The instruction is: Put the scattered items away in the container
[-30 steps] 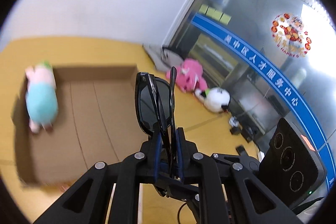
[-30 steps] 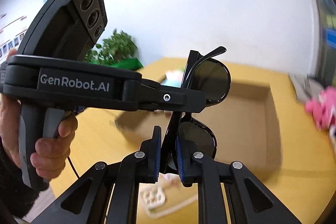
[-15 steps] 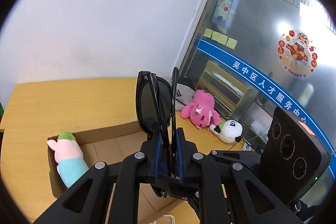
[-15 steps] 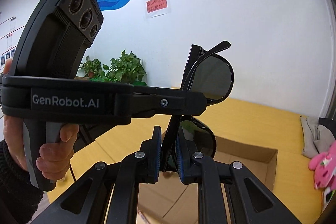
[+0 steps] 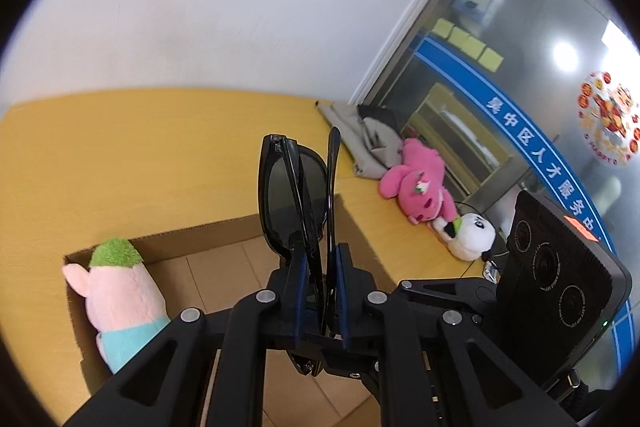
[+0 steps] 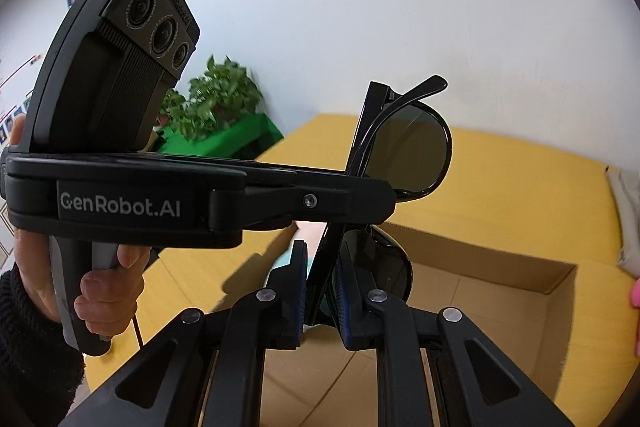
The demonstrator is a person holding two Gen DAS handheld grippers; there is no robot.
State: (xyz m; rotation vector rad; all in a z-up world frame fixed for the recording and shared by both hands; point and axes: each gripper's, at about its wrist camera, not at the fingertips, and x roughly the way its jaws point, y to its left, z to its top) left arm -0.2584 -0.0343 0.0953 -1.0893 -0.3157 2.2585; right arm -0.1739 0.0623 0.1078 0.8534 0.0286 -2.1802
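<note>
Both grippers are shut on one pair of folded black sunglasses [image 5: 294,195], held in the air above an open cardboard box [image 5: 208,231] on the yellow table. My left gripper [image 5: 320,267] clamps the frame and arms. My right gripper [image 6: 322,267] clamps the lower lens area of the sunglasses [image 6: 412,155]. The left gripper [image 6: 380,199] crosses the right wrist view from the left, held by a hand. A pink, green and blue plush [image 5: 120,291] lies inside the box at its left wall.
A pink plush [image 5: 416,187] and a white panda plush [image 5: 472,235] lie on the table right of the box, beside grey cloth [image 5: 368,135]. A glass partition stands at the right. A potted plant [image 6: 216,103] stands beyond the table's left end.
Both grippers, still holding the sunglasses, tilted up away from the box and then back down toward it; the box and table fill more of both views than half a second ago.
</note>
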